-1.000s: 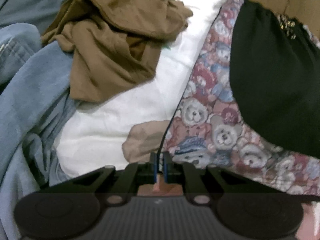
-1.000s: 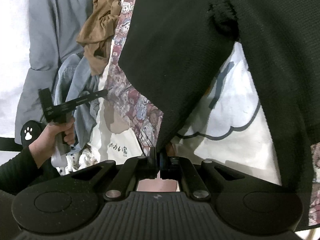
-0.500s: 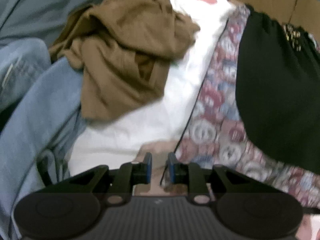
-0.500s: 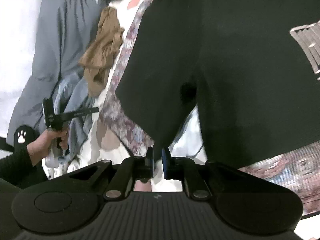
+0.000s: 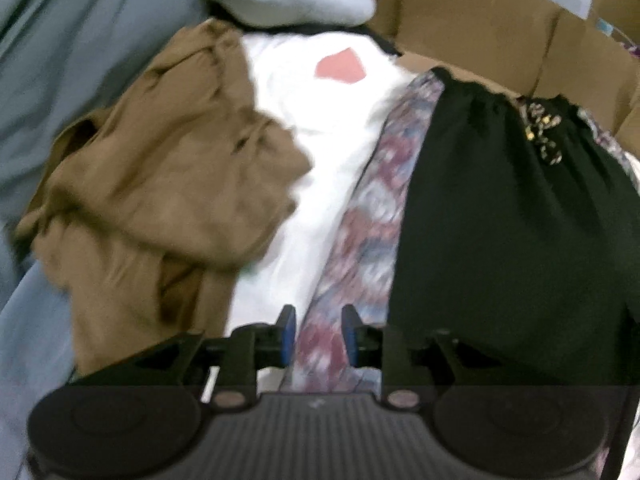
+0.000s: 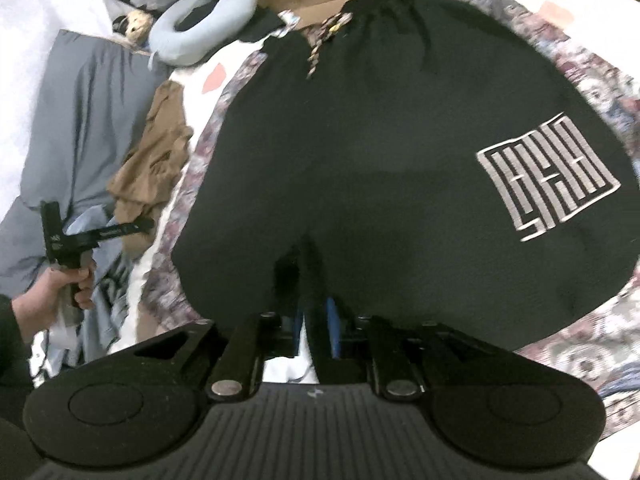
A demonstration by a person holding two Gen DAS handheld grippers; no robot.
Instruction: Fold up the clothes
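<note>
Black shorts [image 6: 380, 160] with a grey maze logo [image 6: 548, 176] and a drawstring [image 6: 320, 48] lie spread flat on a teddy-bear print cloth [image 6: 592, 80]. My right gripper [image 6: 315, 320] is open at the shorts' lower hem, and black fabric still lies between its fingers. In the left wrist view my left gripper [image 5: 319, 332] is open over the print cloth [image 5: 368, 220], holding nothing. The shorts [image 5: 500, 220] lie to its right. A hand [image 6: 60, 292] holds the left gripper at the far left of the right wrist view.
A crumpled brown garment [image 5: 160, 200] lies on a white cloth [image 5: 320, 140] with a pink heart. Blue denim [image 5: 24, 340] and a grey garment [image 6: 88, 100] lie to the left. A light blue neck pillow [image 6: 200, 20] and cardboard box walls [image 5: 480, 20] close the far side.
The right gripper let the black shorts down flat and opened. The left gripper opened, letting go of the print cloth's edge, and moved forward along it.
</note>
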